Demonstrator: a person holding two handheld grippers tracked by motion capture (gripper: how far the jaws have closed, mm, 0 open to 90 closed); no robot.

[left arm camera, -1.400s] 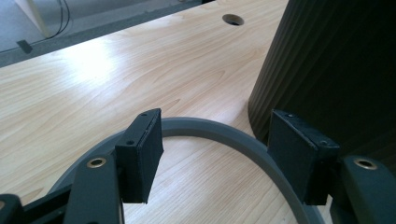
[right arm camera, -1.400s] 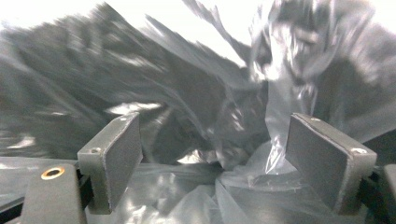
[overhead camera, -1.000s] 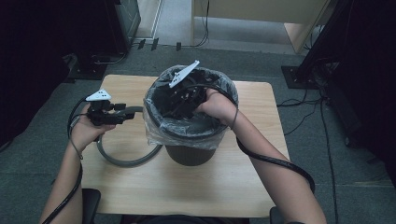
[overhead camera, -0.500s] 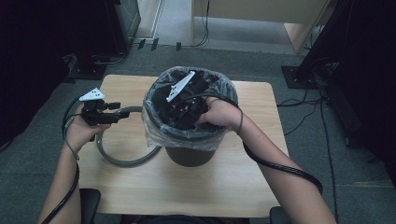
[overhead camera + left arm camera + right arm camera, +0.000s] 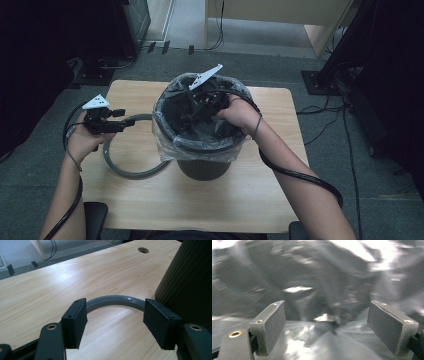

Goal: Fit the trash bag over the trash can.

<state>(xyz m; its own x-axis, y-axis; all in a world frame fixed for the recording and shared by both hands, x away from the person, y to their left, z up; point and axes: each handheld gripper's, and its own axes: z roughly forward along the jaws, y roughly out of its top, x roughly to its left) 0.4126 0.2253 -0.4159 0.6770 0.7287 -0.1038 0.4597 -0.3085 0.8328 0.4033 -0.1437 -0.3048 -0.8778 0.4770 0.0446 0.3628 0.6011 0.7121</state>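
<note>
High view: the right gripper (image 5: 192, 117) is sunk inside the mouth of the bin (image 5: 202, 167), which stands mid-table wrapped in a clear plastic liner (image 5: 165, 142). Compared with a second ago, the right hand has shifted a little deeper toward the bin's left wall, and its grey plate now tilts up over the far rim. Its jaws have just been opening; in the right gripper view they stand wide with nothing pressed between the pads, and the blurred grey folds ahead are probably the liner.

The left gripper (image 5: 131, 122) hovers to the left of the bin, much where it was earlier, over the grey ring (image 5: 131, 172) lying flat on the wooden table (image 5: 240, 200). In the left gripper view its jaws are wide, framing the ring's far arc (image 5: 115, 301) without touching it, the bin's dark wall (image 5: 190, 282) close on the right.
</note>
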